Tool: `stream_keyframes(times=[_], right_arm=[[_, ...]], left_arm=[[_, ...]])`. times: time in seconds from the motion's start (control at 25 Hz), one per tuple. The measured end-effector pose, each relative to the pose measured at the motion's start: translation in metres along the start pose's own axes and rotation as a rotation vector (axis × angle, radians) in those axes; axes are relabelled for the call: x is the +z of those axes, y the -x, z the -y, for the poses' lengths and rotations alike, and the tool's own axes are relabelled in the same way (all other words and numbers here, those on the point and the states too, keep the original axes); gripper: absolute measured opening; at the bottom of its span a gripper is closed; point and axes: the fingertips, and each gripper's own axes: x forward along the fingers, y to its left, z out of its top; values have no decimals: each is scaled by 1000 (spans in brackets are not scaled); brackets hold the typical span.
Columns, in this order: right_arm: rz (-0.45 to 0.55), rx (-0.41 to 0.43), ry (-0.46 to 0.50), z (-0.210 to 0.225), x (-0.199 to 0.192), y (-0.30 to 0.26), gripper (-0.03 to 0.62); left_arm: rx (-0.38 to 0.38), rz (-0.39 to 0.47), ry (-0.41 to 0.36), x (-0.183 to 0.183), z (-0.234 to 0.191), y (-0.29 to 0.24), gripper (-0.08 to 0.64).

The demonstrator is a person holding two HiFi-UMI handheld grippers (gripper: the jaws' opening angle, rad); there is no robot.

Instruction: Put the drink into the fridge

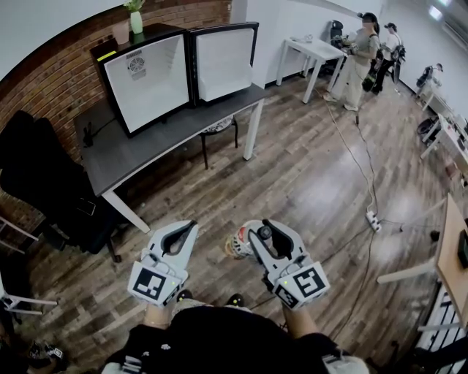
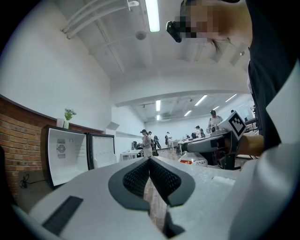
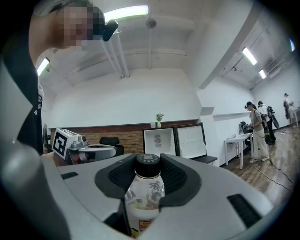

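My right gripper [image 1: 259, 234] is shut on the drink bottle [image 1: 238, 242], a pale bottle with a black cap. In the right gripper view its neck sits between the dark pads [image 3: 174, 178], with the drink bottle [image 3: 146, 194] upright and my right gripper [image 3: 147, 164] around it. My left gripper [image 1: 189, 228] hangs beside it, shut and empty. The left gripper view shows my left gripper [image 2: 150, 161] with its pads meeting. The small black fridge [image 1: 146, 80] stands open on the dark table [image 1: 139, 146] ahead on the left, white inside, its door [image 1: 223, 62] swung right.
A black office chair [image 1: 51, 182] stands left of the dark table. A vase with a plant [image 1: 136, 18] tops the fridge. A power strip and cable [image 1: 373, 219] lie on the wood floor. People [image 1: 362, 51] stand by a white table [image 1: 311, 51] far back.
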Motion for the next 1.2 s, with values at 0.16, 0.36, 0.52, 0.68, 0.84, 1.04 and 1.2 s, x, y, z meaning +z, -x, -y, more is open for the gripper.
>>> stream_keyframes(times=[0.16,0.36,0.52,0.68,0.84,1.04,1.2], right_arm=[[4,-18,-7,17,-2,14,149],[17,-42,-22,32,1,28,149],[22,-37,-16,39,1,29,149],[6,-39,-21,43,-3,30,149],[7,-41,-23,51,2,11,149],[-7,-53,-9,62,2,-18,149],[-28,-79,10,73,3,-43,149]], left_arm=[[-5,23,-5,4,14,-10,3],[-14,24,-19,11,26,-20,3],[-12,34,-29,14,30,-26,3],[-8,37,-10,8,31,-28,3],[-7,56,4,7,10,-41,3],[-13,75,12,5,-20,-58,3],[-35,47,32,-11,-46,-75,3]])
